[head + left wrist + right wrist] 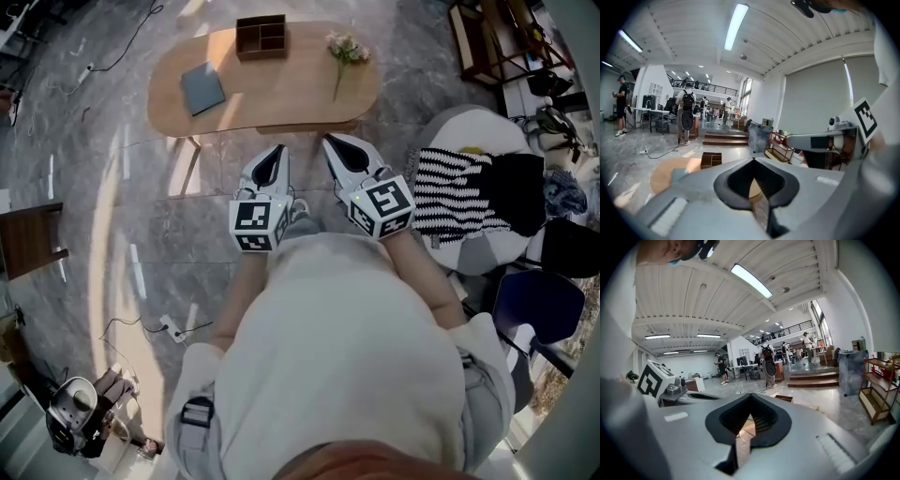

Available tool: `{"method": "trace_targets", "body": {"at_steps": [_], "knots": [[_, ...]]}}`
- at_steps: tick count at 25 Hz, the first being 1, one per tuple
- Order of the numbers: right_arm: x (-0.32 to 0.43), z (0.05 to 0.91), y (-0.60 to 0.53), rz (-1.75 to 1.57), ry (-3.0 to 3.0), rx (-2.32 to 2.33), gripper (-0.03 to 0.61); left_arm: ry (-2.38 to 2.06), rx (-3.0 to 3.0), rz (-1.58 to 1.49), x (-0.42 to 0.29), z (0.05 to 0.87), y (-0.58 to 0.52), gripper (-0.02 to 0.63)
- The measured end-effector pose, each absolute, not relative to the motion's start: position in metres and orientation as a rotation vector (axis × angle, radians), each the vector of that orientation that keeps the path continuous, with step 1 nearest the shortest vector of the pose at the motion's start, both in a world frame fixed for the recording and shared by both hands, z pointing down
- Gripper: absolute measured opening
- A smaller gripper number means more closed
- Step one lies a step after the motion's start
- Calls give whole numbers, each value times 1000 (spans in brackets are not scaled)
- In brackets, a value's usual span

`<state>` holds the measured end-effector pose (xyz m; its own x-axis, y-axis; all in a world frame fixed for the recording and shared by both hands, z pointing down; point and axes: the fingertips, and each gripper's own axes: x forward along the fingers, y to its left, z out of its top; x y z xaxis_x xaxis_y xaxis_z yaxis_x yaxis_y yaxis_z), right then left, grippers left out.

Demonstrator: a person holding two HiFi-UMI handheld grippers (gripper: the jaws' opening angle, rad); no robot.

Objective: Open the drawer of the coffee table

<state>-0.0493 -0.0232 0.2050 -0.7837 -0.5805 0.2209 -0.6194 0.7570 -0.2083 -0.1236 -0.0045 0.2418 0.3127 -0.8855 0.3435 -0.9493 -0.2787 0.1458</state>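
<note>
Oval light-wood coffee table (272, 94): straight ahead of the person; drawer front not discernible from above. On top: dark compartmented box (261, 36), grey-blue book (202, 88), pink flower sprig (345, 52). Short of the table: left gripper (278, 150), right gripper (330, 142), jaws together, empty. Risk: closed jaws may only bump the front; a jerk could roll the sprig off.
</note>
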Motion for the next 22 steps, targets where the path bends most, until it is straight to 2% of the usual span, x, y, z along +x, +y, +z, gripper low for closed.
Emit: {"method": "trace_targets", "body": {"at_steps": [10,22], "knots": [[-69,236,-52,464,-2691,1098,-2,-1577,2214,316,-176,279,-29,-2],[-37,328,-81,601,-2481,1193,0,-1517,2117,376,-206,369,-56,-2]]}}
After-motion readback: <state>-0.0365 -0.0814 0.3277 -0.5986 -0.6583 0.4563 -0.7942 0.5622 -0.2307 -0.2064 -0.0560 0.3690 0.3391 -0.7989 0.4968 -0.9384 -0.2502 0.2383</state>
